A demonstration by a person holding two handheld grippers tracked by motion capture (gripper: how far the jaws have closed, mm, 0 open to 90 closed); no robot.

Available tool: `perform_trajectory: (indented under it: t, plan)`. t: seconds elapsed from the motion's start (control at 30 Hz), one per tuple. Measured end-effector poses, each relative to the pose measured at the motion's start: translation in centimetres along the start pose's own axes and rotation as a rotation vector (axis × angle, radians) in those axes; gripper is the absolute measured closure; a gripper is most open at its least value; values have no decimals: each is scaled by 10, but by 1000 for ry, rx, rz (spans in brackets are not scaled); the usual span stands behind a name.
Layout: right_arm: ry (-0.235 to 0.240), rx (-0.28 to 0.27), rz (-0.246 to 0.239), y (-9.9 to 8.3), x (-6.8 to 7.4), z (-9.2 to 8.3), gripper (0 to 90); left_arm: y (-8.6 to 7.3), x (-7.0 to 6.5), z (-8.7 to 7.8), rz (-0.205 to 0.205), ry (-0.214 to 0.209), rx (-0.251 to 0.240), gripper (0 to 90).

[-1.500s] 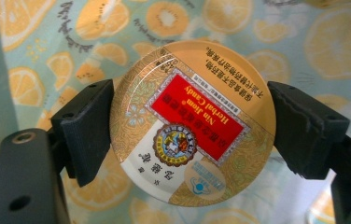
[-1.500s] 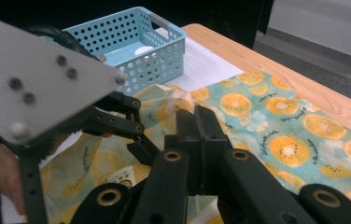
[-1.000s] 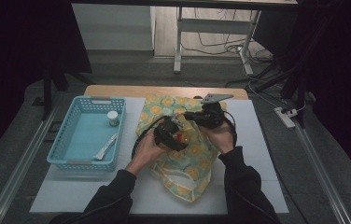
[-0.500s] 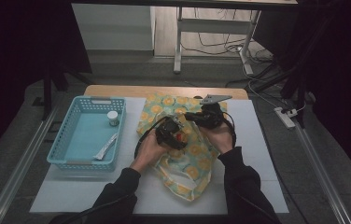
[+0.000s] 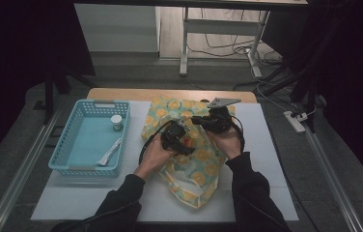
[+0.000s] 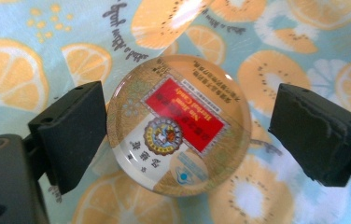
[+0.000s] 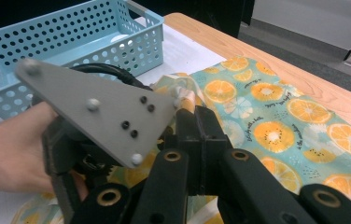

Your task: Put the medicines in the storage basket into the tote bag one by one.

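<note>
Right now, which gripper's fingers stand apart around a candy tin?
The left gripper: its fingers flank the round red-labelled candy tin on the orange-print bag; the right gripper's are shut.

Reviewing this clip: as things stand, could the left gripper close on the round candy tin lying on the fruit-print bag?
Probably yes. The left gripper has its jaws, which have just been opening, set either side of the round candy tin on the fruit-print bag. One pad is at the rim, the other apart, and nothing lies between.

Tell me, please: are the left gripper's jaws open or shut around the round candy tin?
Open. The left gripper has just been opening; the candy tin lies between its jaws on the fruit-print bag, with a gap on the right.
</note>
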State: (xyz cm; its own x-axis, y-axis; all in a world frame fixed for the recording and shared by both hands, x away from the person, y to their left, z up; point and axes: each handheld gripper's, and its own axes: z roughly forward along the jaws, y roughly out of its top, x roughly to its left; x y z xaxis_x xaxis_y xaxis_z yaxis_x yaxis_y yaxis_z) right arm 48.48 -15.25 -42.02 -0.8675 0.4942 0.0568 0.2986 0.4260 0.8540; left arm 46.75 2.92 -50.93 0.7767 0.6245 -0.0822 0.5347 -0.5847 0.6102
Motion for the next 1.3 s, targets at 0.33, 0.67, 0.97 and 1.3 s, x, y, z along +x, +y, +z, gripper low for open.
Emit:
perform_trajectory:
  t: [0.33, 0.67, 0.97, 1.3]
  plan:
    - [4, -5, -5, 0, 0, -1, 900, -3, -9, -20, -9, -106, -41, 15]
    - [12, 9, -10, 0, 1, 1, 900, -17, -12, -37, -27, -156, -88, 0]
    - [10, 12, -13, 0, 2, 1, 899, -25, -11, -57, -29, -188, -100, 3]
    - [6, 11, -14, 0, 1, 0, 900, -33, -5, -78, -40, -189, -117, 0]
